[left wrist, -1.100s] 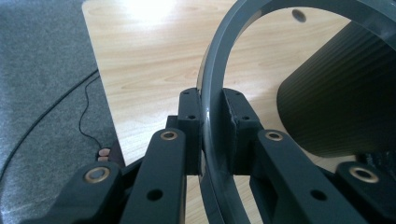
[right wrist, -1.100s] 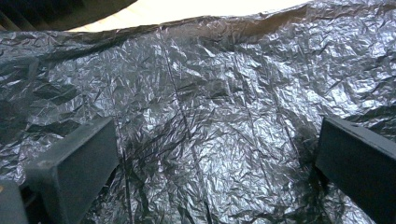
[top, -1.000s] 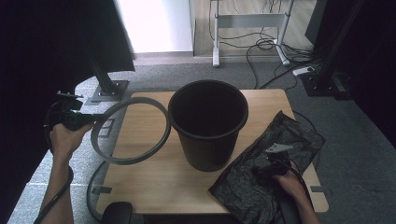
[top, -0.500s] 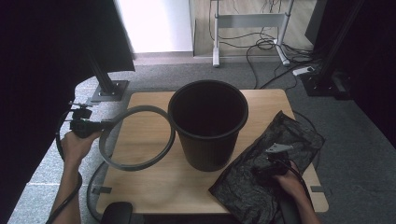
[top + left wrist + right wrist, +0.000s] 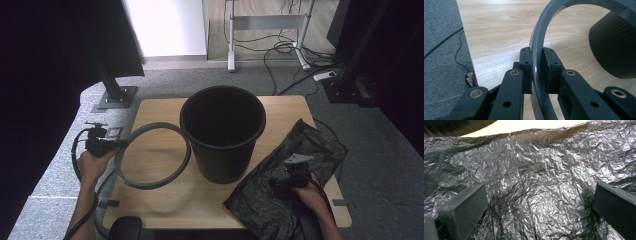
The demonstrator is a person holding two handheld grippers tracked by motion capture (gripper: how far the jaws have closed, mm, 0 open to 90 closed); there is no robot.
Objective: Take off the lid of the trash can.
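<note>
i have the left gripper (image 5: pixel 107 144) clamped on the grey ring (image 5: pixel 152 182); in the left gripper view its jaws pinch the ring's band from both sides, the pads (image 5: pixel 526 63) flat against it, with the ring (image 5: pixel 541 42) arching up and away over the wooden table (image 5: pixel 499 27); from the high view the ring lies low over the table's left part, its far side just beside the wall of the black bin (image 5: pixel 222 132), though i cannot tell whether they touch; the left hand (image 5: pixel 92 165) sits off the table's left edge, cable looping beneath it.

my right gripper (image 5: pixel 290 175) rests over the crumpled black plastic bag (image 5: pixel 310 150), which is spread on the table's right front corner, close to the bin's right side; in the right gripper view the jaws stand wide apart, one at each lower corner, with the wrinkled bag (image 5: pixel 536 182) lying between them and nothing pinched; the right hand (image 5: pixel 312 192) is at the bag's near edge.

the bin stands upright near the middle of the table, mouth open; the table (image 5: pixel 165 107) stands on grey carpet (image 5: pixel 380 130).
</note>
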